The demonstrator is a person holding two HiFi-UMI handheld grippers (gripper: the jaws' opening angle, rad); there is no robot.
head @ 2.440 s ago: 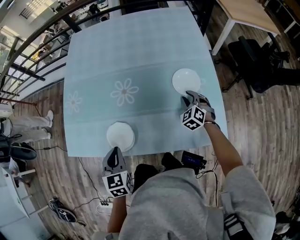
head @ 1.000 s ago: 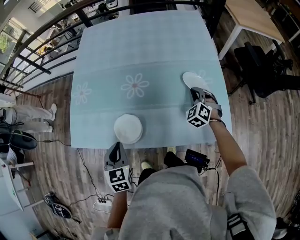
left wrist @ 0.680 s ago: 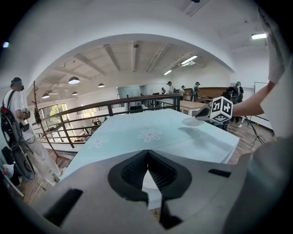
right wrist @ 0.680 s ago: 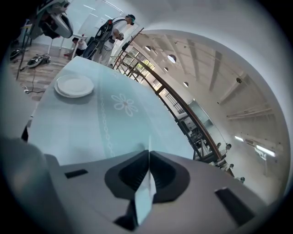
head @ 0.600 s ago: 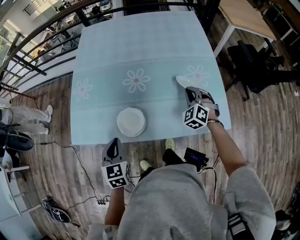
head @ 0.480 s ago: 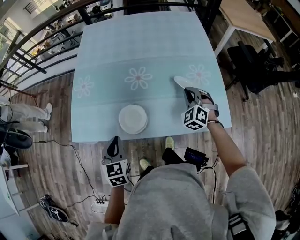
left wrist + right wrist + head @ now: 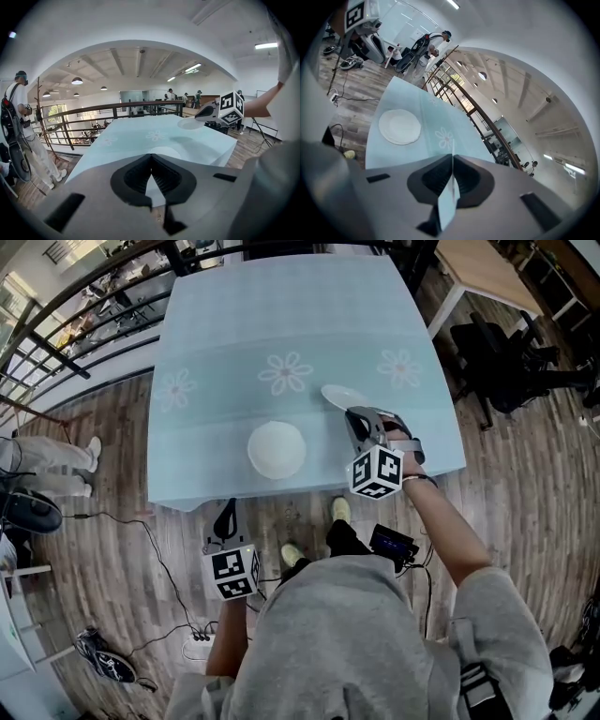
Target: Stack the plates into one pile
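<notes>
A white plate (image 7: 277, 448) lies on the pale blue tablecloth (image 7: 234, 324) near the front edge; it also shows in the right gripper view as a flat plate (image 7: 399, 126). A second white plate (image 7: 340, 396) hangs above the cloth, to the right of the first. My right gripper (image 7: 355, 418) is shut on its near rim, and the held plate (image 7: 451, 187) is seen edge-on between the jaws. My left gripper (image 7: 225, 514) is shut and empty, over the floor just short of the table's front edge. From it, the held plate (image 7: 190, 123) appears at the right.
The cloth has three flower prints (image 7: 286, 372). A black railing (image 7: 75, 306) runs along the table's far left. A wooden table (image 7: 487, 268) and a black chair (image 7: 511, 357) stand at the right. Cables (image 7: 173, 587) lie on the wood floor below.
The right gripper has raised its plate off the cloth and carried it leftward toward the lying plate. The left gripper has drawn back from that plate, past the table's front edge.
</notes>
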